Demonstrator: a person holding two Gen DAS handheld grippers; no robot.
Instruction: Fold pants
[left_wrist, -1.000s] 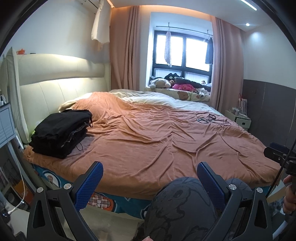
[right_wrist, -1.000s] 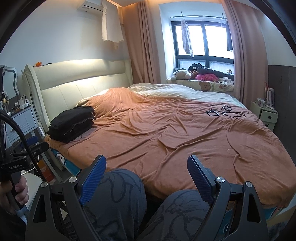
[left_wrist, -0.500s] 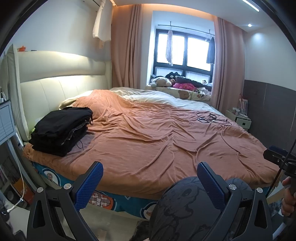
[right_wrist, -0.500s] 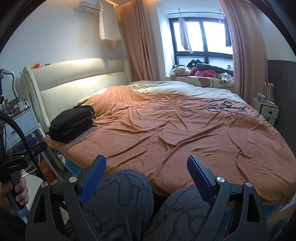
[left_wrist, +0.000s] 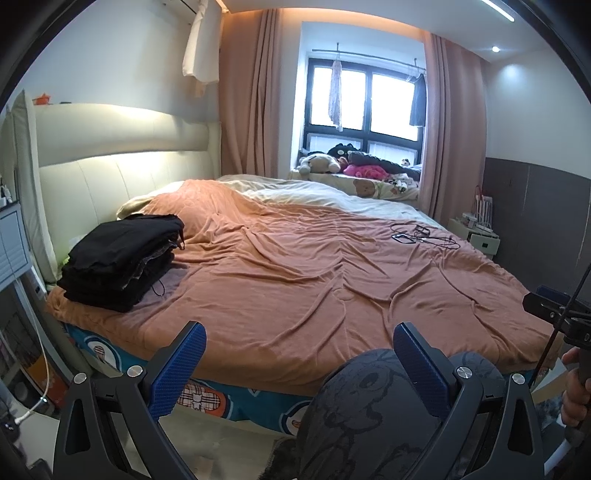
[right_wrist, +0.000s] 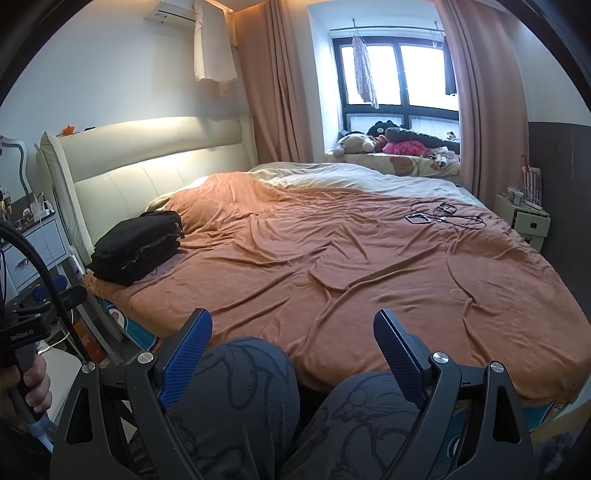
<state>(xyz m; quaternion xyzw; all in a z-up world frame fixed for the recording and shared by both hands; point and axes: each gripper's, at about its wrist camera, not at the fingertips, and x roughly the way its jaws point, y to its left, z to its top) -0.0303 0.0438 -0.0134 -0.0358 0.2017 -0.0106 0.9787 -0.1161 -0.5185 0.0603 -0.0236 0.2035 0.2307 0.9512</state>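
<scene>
Left wrist: rumpled orange blanket (left_wrist: 314, 280) covers bed.

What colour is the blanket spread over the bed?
Rusty orange-brown, plain; the blanket shows best in the right wrist view.

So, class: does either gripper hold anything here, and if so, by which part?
Nothing is held. The left gripper and right gripper are both open, away from the folded black pants.

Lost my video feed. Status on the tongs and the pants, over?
Left tongs and right tongs open, empty. Stack of folded black pants at bed corner, untouched. Black cables far side.
</scene>
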